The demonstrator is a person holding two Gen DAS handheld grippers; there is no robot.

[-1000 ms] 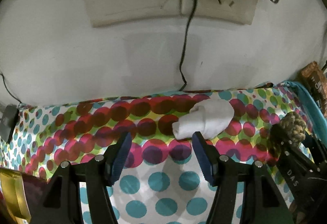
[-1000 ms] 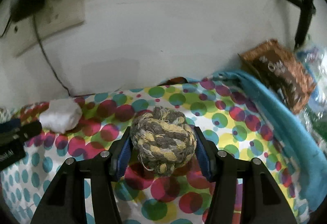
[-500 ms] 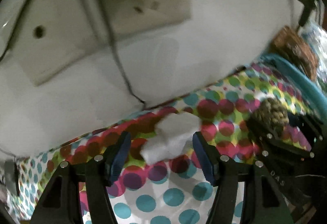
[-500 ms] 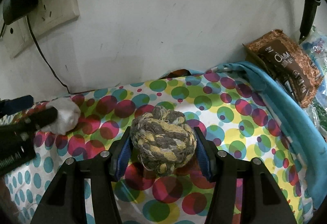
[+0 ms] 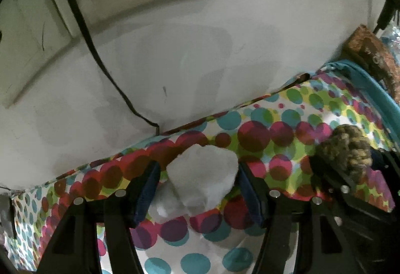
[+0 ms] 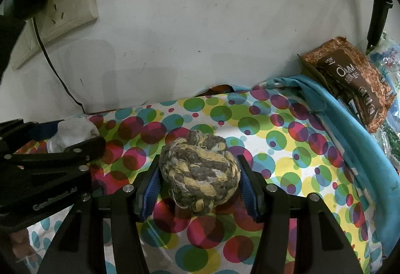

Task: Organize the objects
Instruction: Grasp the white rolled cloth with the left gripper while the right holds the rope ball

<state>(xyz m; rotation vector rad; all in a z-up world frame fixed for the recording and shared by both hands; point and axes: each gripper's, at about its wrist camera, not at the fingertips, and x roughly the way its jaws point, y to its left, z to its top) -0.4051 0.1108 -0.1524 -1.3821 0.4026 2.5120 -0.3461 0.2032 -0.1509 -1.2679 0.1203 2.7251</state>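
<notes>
A white rolled sock (image 5: 202, 174) lies on the polka-dot cloth (image 5: 262, 134) close to the wall. My left gripper (image 5: 197, 189) stands open around it, with a small gap between each blue pad and the sock. The right wrist view shows the same sock (image 6: 72, 134) at the far left, partly hidden behind the left gripper's black fingers (image 6: 82, 149). A knotted rope ball (image 6: 200, 171) in grey and yellow sits just above the cloth, and my right gripper (image 6: 198, 181) is shut on its sides. The ball (image 5: 347, 146) also shows at the right of the left wrist view.
The white wall rises right behind the cloth, with a socket plate (image 6: 67, 6) and a black cable (image 6: 57, 74) running down to the table edge. A blue cloth (image 6: 350, 149) borders the right side, with a brown snack bag (image 6: 350, 81) leaning behind it.
My left gripper has rolled and moved in on the white sock, which now lies between its fingers instead of ahead of them. The right gripper and rope ball have stayed put.
</notes>
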